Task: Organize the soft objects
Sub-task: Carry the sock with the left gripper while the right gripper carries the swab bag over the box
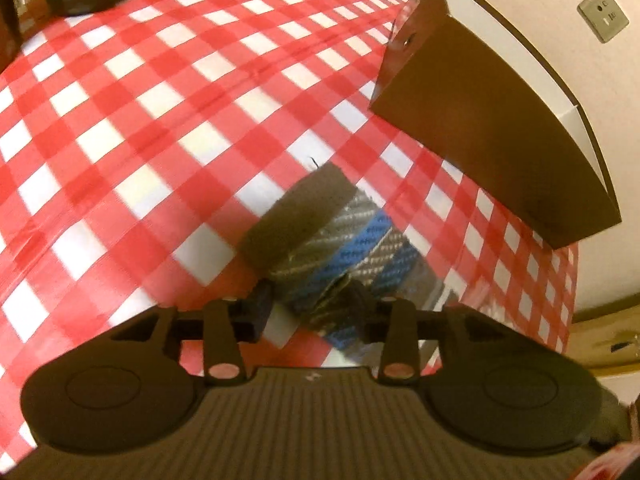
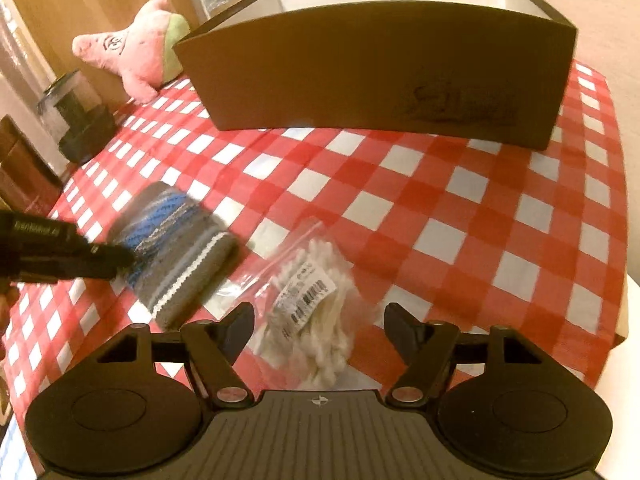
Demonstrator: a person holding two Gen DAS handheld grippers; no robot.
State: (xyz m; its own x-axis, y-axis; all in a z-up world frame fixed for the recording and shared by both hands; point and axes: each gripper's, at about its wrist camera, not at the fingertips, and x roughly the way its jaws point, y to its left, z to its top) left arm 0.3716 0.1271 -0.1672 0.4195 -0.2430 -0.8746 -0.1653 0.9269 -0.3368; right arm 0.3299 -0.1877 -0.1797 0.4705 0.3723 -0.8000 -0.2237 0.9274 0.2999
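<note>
1. Red-and-white checked oilcloth [image 2: 460,216] is covering the table, meeting a cream wall with a socket plate [image 1: 603,13].
2. Standing toward the far edge is an open brown cardboard box [image 2: 380,76].
3. Left gripper [image 1: 310,308] is pinching the striped knitted roll [image 1: 320,236], its fingers closing on the near end.
4. Right gripper [image 2: 318,326] is spreading wide around a clear bag of cotton swabs [image 2: 316,308].
5. Lying at the far left corner is a pink starfish plush [image 2: 136,48], beside a dark container [image 2: 78,116].
</note>
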